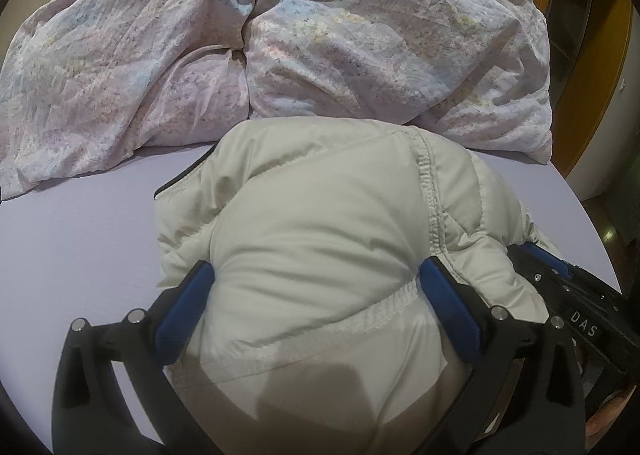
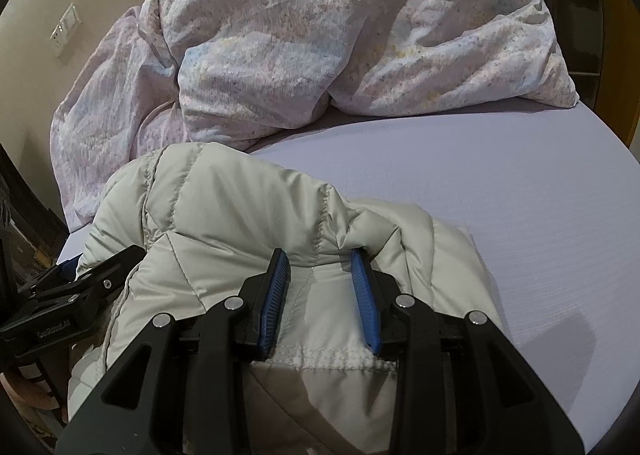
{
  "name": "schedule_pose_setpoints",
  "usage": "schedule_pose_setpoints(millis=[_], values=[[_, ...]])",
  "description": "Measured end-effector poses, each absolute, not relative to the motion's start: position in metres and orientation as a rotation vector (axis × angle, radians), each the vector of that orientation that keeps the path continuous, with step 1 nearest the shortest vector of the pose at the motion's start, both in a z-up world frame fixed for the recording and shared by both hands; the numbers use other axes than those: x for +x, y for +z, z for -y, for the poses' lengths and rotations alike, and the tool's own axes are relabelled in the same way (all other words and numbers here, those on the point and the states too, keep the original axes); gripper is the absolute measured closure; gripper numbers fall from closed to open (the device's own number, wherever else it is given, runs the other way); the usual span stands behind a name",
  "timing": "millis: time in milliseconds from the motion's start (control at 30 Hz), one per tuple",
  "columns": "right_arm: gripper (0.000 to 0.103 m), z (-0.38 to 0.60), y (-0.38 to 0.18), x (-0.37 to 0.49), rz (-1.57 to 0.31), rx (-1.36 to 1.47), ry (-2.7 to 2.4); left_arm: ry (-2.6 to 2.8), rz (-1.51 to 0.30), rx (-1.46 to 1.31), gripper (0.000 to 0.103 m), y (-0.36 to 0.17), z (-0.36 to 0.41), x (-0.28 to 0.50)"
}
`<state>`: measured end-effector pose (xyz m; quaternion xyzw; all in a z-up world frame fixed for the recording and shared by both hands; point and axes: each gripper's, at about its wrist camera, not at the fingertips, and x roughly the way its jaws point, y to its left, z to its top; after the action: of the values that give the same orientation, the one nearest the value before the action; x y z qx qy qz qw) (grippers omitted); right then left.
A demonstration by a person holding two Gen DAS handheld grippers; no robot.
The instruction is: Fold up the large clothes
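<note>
A cream quilted puffer jacket (image 1: pixel 320 223) lies bunched on the lilac bed sheet (image 1: pixel 80 239). My left gripper (image 1: pixel 316 275) is wide open, its blue-padded fingers (image 1: pixel 188 295) on either side of a puffy bulge near a ribbed hem. In the right wrist view the same jacket (image 2: pixel 248 207) sits under my right gripper (image 2: pixel 320 259), whose blue pads (image 2: pixel 276 287) stand apart around a fold of the fabric, pressing on it without closing. The right gripper shows at the right edge of the left wrist view (image 1: pixel 568 287); the left gripper shows at the left of the right wrist view (image 2: pixel 72 287).
A crumpled floral duvet (image 1: pixel 280 35) is piled across the far side of the bed, also in the right wrist view (image 2: pixel 320 35). Bare sheet (image 2: pixel 520 215) stretches to the jacket's right. A wall with a switch plate (image 2: pixel 64 29) is at far left; a wooden frame (image 1: pixel 616 55) at right.
</note>
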<state>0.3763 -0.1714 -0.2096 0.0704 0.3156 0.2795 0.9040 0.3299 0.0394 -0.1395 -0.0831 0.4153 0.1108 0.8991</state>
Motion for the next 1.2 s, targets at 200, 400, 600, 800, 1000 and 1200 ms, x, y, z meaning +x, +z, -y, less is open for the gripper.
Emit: schedule_pose_setpoints(millis=[200, 400, 600, 800, 1000, 1200], values=[[0.067, 0.173, -0.211, 0.375, -0.638, 0.154, 0.58, 0.23, -0.858, -0.169, 0.002, -0.14, -0.039, 0.328], [0.067, 0.173, -0.212, 0.374, -0.626, 0.162, 0.581, 0.229, -0.853, -0.169, 0.002, -0.141, -0.039, 0.328], [0.067, 0.174, -0.213, 0.373, -0.617, 0.171, 0.582, 0.23, -0.848, -0.174, 0.002, -0.142, -0.039, 0.328], [0.067, 0.173, -0.214, 0.375, -0.634, 0.165, 0.578, 0.244, -0.847, -0.165, 0.002, -0.143, -0.037, 0.327], [0.062, 0.171, -0.197, 0.384, -0.774, 0.146, 0.584, 0.259, -0.886, -0.166, 0.002, -0.136, -0.039, 0.334], [0.019, 0.201, -0.166, 0.367, -0.814, 0.223, 0.591, 0.217, -0.925, -0.262, 0.002, -0.108, -0.054, 0.32]])
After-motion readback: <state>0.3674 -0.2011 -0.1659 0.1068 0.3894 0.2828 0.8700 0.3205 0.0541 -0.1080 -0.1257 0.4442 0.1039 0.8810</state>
